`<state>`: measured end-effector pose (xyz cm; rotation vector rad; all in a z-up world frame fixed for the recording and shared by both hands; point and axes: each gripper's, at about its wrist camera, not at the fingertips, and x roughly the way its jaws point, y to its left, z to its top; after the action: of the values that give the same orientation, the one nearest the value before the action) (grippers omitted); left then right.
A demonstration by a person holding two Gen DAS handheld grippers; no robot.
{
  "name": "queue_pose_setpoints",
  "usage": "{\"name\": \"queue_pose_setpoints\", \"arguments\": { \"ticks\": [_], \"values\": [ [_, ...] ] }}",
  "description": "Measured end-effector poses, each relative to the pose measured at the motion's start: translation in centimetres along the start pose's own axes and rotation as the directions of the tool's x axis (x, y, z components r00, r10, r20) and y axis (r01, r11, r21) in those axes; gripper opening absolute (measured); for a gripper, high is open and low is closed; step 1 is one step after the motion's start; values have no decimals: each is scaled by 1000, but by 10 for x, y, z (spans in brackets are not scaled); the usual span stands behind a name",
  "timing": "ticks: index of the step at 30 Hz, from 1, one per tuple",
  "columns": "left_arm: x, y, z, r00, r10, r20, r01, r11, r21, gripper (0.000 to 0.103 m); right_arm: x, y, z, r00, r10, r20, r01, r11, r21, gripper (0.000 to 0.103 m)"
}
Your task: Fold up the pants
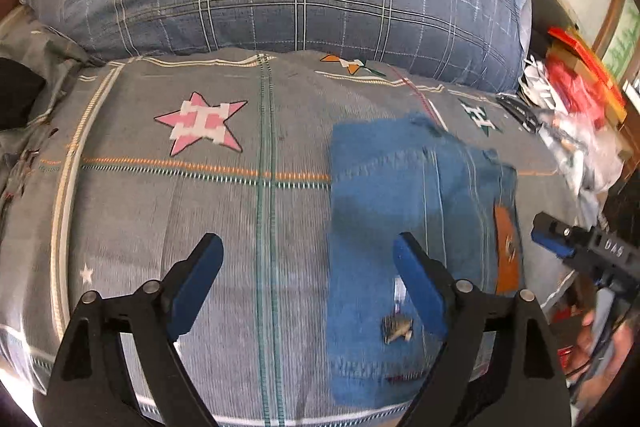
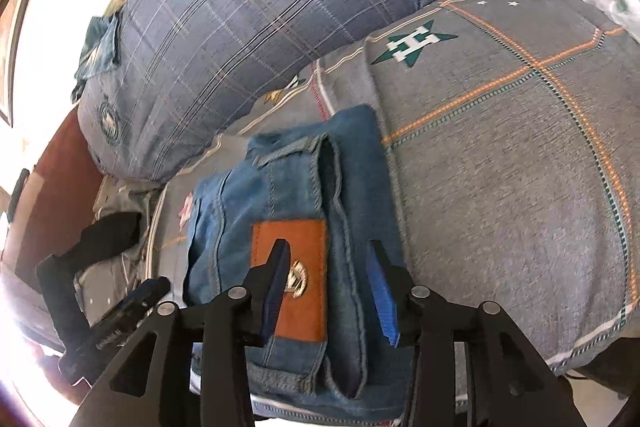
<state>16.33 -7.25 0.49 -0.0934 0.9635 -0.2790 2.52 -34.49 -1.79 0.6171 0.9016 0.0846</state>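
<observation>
Left tool (image 1: 308, 275) open wide and empty, above the grey patterned bed cover (image 1: 160, 211), with the folded blue denim pants (image 1: 400, 195) lying to its right, only its right finger over the cloth. Right tool (image 2: 328, 291) also open and holding nothing, directly over the pants (image 2: 280, 211) at the brown leather patch (image 2: 296, 267), long axis of the bundle running straight ahead between the fingers. Right tool judged nearer, so any pressing or last fold is better from there.

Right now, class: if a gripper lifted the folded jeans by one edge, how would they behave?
The folded jeans would probably flop and unfold, since the layers lie loose. Thick denim and the leather patch suggest some weight. The woven fabric seems unlikely to slip.
</observation>
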Motion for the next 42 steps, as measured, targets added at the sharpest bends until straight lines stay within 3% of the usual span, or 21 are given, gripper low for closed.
{"name": "queue_pose_setpoints", "arguments": {
  "ticks": [4,9,12,15,16,17,18,19,20,21,25,27,29,32,33,35,37,42],
  "values": [
    [10,-1,38,998,66,-21,-65,997,42,87,9,-5,17,1000,19,6,-19,999,29,50],
    [36,-7,62,993,-15,-115,14,1000,-8,88,29,-1,38,999,36,17,-36,999,14,54],
    [59,-6,64,976,-114,-188,98,991,-91,87,42,0,44,999,36,10,-36,999,8,59],
    [83,-4,60,933,-261,-247,206,952,-229,87,52,2,48,999,52,15,-52,999,-6,59],
    [88,-6,60,919,-299,-258,233,938,-258,86,56,6,49,999,37,16,-36,999,-38,55],
    [88,-9,61,912,-319,-257,249,930,-271,80,55,10,49,999,21,26,-19,997,-71,33],
    [84,-14,63,915,-317,-248,251,932,-263,79,53,13,49,999,-3,39,7,996,-94,19],
    [76,-21,67,923,-316,-220,264,936,-234,74,48,18,51,999,-26,43,32,989,-142,14],
    [68,-30,71,919,-341,-196,302,931,-205,63,42,20,53,998,-19,58,28,987,-156,8],
    [64,-36,74,917,-351,-190,316,930,-189,63,36,21,54,998,1,66,10,986,-164,1],
    [61,-58,87,948,-270,-169,256,961,-101,63,12,15,68,987,-8,163,33,988,-153,0],
    [60,-52,86,947,-271,-174,254,961,-112,63,18,3,73,994,31,109,-20,995,-96,0],
    [60,-40,86,957,-247,-153,231,966,-117,63,32,-5,69,996,90,25,-88,994,-64,5],
    [64,-18,78,953,-260,-158,235,959,-160,73,43,-4,60,997,72,0,-72,993,-96,12],
    [68,-11,75,946,-271,-176,239,954,-183,74,45,-4,59,997,78,-1,-78,993,-93,16],
    [79,1,67,931,-295,-215,246,942,-228,76,49,-5,57,989,150,-11,-150,987,-58,39],
    [83,10,61,916,-343,-210,280,918,-281,81,49,1,53,987,160,-3,-160,984,-75,49],
    [97,21,54,872,-436,-222,324,855,-405,83,58,20,44,1000,23,-7,-23,977,-213,52]
  ]
}}
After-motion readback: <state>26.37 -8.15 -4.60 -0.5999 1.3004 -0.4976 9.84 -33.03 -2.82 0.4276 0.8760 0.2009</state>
